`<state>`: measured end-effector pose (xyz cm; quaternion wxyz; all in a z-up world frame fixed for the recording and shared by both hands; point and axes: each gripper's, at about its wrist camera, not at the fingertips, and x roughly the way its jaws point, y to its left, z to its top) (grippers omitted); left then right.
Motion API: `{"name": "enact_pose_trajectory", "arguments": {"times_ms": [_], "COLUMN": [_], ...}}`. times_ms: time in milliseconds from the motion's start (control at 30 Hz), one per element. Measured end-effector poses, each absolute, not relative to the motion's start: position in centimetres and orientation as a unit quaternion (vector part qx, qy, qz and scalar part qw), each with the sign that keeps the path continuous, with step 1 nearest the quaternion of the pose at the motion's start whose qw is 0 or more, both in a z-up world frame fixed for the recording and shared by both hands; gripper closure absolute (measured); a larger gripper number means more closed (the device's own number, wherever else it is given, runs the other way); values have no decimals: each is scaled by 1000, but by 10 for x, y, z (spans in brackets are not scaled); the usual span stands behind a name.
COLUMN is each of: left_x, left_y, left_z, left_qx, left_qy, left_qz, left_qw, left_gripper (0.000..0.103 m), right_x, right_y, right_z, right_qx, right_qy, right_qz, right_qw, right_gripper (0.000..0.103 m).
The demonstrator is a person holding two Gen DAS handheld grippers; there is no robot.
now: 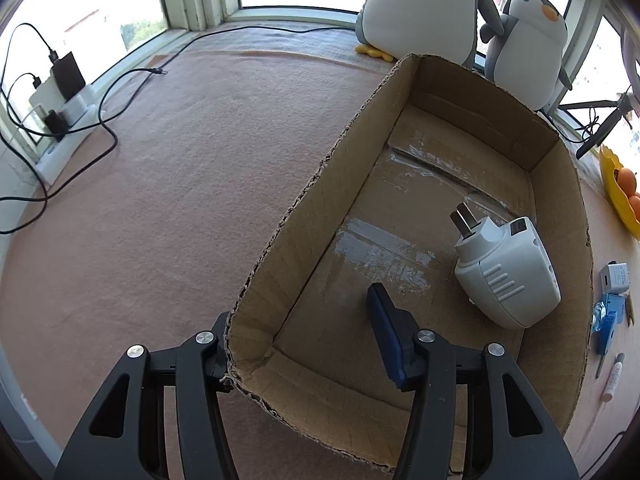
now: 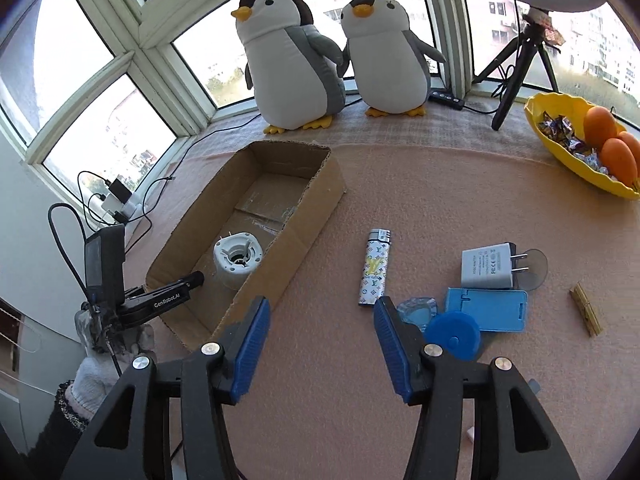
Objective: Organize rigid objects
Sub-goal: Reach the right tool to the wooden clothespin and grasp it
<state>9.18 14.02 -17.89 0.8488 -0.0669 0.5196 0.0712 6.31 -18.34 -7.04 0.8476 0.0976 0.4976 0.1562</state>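
Left wrist view: the left gripper (image 1: 300, 320) sits at the near corner of the cardboard box (image 1: 352, 120). One finger is outside the box's left wall, and the blue-padded finger (image 1: 386, 332) hangs inside the box. That pad touches nothing, so the claw is released and straddles the corner. A white plug-in adapter (image 1: 508, 272) lies on the box floor against the right wall, prongs pointing toward the far end. Right of the box, a small white charger (image 1: 616, 278), a blue piece (image 1: 608, 316) and a slim tube (image 1: 612, 380) lie on the pink mat (image 1: 160, 200). A yellow bowl (image 1: 612, 192) sits further right of the box. Two plush penguins (image 1: 424, 12) stand beyond its far end. A power strip (image 1: 68, 120) with black cables lies well left of the box.

Right wrist view: the right gripper (image 2: 320, 312) hovers over the mat just right of the box (image 2: 312, 216). Its blue pads are spread and nothing is between them. The adapter (image 2: 238, 258) stands in the box's near half. The left gripper (image 2: 176, 290) reaches in at the near corner, held by a gloved hand (image 2: 96, 380). Outside the box to its right lie:
- a patterned lighter (image 2: 374, 268)
- a white charger (image 2: 486, 266)
- a blue flat case (image 2: 488, 310)
- a blue round lid (image 2: 454, 336)
- a wooden clothespin (image 2: 586, 314), farthest from the box
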Motion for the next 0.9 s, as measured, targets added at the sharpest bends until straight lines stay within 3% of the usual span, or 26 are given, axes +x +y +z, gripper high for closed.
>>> {"name": "enact_pose_trajectory", "arguments": {"times_ms": [433,900], "left_x": [91,91], "left_y": [141,137], "left_z": [-179,-178], "left_qx": [-65,-57], "left_qy": [520,521], "left_qz": [73,82], "left_qw": [849,848], "left_gripper": [49,49], "right_x": [54,96], "right_y": [-331,-334], "right_z": [-96,-145], "right_qx": [86,-8], "right_qy": [500,543], "right_qz": [5,7], "right_qw": [862,840], "right_gripper": [53,57]}}
